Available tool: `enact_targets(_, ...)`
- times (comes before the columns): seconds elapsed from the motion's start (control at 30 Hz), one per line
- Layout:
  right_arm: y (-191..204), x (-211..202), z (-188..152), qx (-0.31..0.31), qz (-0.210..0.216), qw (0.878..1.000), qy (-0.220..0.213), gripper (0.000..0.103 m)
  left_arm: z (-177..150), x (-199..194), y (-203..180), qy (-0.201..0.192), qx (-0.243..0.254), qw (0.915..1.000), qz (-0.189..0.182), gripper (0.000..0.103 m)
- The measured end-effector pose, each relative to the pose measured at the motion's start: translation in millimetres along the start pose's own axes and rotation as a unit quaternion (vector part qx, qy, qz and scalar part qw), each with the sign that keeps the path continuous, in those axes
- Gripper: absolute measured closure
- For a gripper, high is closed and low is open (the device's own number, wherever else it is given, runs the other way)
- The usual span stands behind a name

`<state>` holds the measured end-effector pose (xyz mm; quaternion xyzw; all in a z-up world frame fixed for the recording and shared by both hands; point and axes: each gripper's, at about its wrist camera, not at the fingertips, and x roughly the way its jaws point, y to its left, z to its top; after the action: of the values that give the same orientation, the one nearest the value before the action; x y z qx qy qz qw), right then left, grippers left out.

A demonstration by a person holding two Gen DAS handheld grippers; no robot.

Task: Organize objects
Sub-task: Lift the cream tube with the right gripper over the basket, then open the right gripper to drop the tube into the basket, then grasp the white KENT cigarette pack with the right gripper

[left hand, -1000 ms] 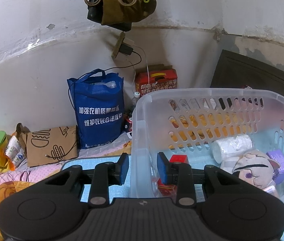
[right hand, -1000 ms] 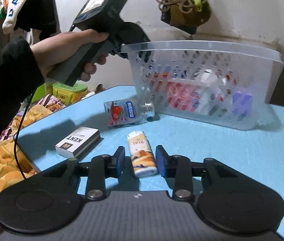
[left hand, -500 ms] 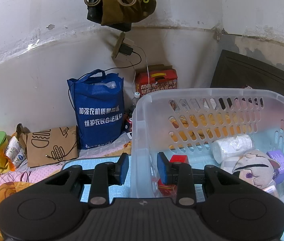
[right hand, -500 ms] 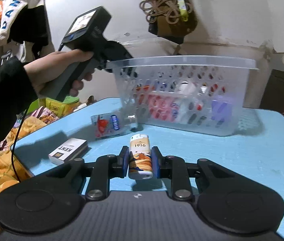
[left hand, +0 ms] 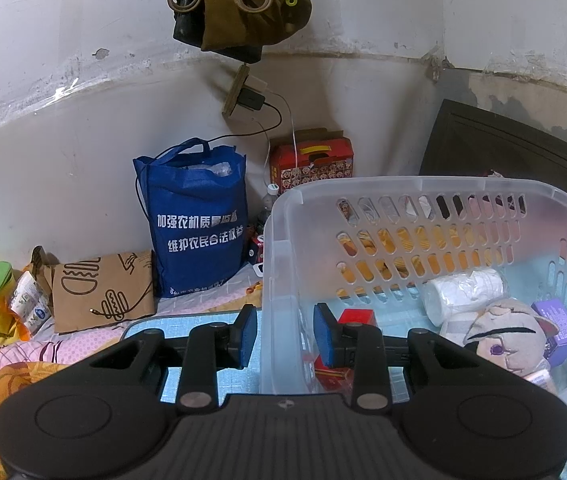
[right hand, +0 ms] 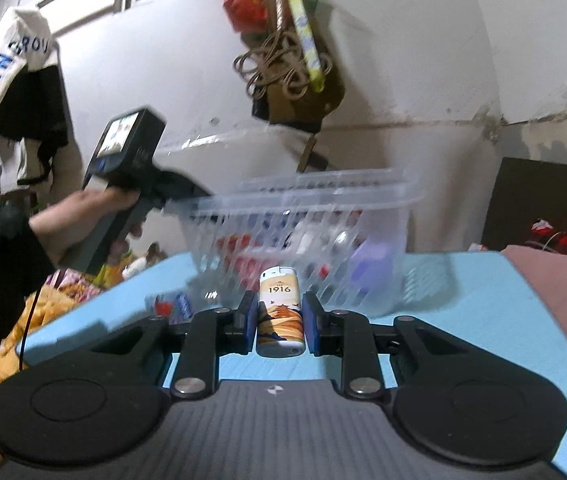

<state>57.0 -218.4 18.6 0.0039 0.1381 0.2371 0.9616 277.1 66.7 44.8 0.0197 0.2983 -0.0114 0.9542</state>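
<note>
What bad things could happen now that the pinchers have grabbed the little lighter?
The right gripper pinches the 1916 lighter only by its smooth sides, so it might slip out on the way. The clear plastic basket has a tall rim; carried too low, the lighter could bump it. The left gripper straddles the basket's corner wall, so a knock could tilt the basket.

A small lighter (right hand: 281, 312) printed with "1916" over an orange desert scene stands upright between the pads of my right hand-held gripper (right hand: 280, 322), lifted clear of the light blue table (right hand: 463, 280). Behind it sits the clear plastic basket (left hand: 403, 184) with slotted walls, whose near-left corner wall my left hand-held gripper (left hand: 285, 334) straddles. Inside lie a white paper roll (left hand: 463, 292), a beige plush head (left hand: 507, 336), a purple box (left hand: 559, 320) and a red box (left hand: 357, 316).
</note>
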Motion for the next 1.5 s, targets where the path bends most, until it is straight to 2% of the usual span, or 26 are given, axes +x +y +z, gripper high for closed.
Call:
enact_targets(0.23, -17, -13, 45, -0.001, -0.032, 0.999, -0.044, 0.076, 0, 1, -1, 0.001, -0.001, 1.0000, 0.000, 0.067)
enact_targets(0.4, -27, 21, 97, -0.024, -0.030, 0.998, -0.054, 0.076, 0, 1, -1, 0.003, -0.002, 1.0000, -0.002, 0.067)
enact_targets(0.5, -33, 64, 120, -0.044, -0.039, 0.998, -0.025, 0.076, 0, 1, 0, 0.005, -0.004, 1.0000, -0.003, 0.067)
enact_targets(0.67, -42, 131, 129, -0.052, -0.053, 0.996, 0.044, 0.076, 1, 1, 0, 0.012, 0.001, 0.9999, -0.003, 0.067)
enact_targets(0.9, -46, 153, 126, -0.052, -0.063, 0.995, 0.059, 0.076, 0, 0, -1, 0.011, 0.002, 0.9999, 0.000, 0.067)
enact_targets(0.97, -49, 157, 126, -0.051, -0.065, 0.994, 0.066, 0.068, 0, 1, -1, 0.011, 0.003, 0.9999, 0.000, 0.067)
enact_targets(1.03, -50, 153, 126, -0.045, -0.084, 0.994, 0.060, 0.030, 0, 1, -1, 0.011, 0.002, 0.9999, -0.001, 0.067)
enact_targets(1.07, -49, 145, 127, -0.036, -0.084, 0.995, 0.049, 0.022, 0, 1, -1, 0.012, 0.003, 0.9999, -0.002, 0.067)
enact_targets(1.1, -47, 134, 126, -0.027, -0.074, 0.996, 0.031, 0.008, 1, 1, -1, 0.013, 0.004, 0.9999, -0.003, 0.066)
enact_targets(1.13, -43, 120, 124, -0.020, -0.062, 0.998, 0.010, 0.000, 1, 1, -1, 0.013, 0.004, 0.9999, -0.004, 0.066)
enact_targets(1.2, -31, 95, 117, -0.013, -0.045, 0.999, -0.027, 0.000, 1, 1, -1, 0.012, 0.004, 0.9999, -0.002, 0.066)
enact_targets(1.3, -16, 69, 101, -0.002, -0.021, 0.999, -0.041, 0.000, 0, 0, -1, 0.009, 0.002, 1.0000, -0.002, 0.066)
enact_targets(1.37, -9, 60, 87, 0.002, -0.009, 0.999, -0.036, 0.000, 0, 0, -1, 0.009, 0.004, 1.0000, -0.002, 0.066)
enact_targets(1.5, 11, 58, 50, -0.006, -0.016, 1.000, -0.008, 0.000, 0, 0, -1, 0.007, 0.003, 1.0000, 0.000, 0.066)
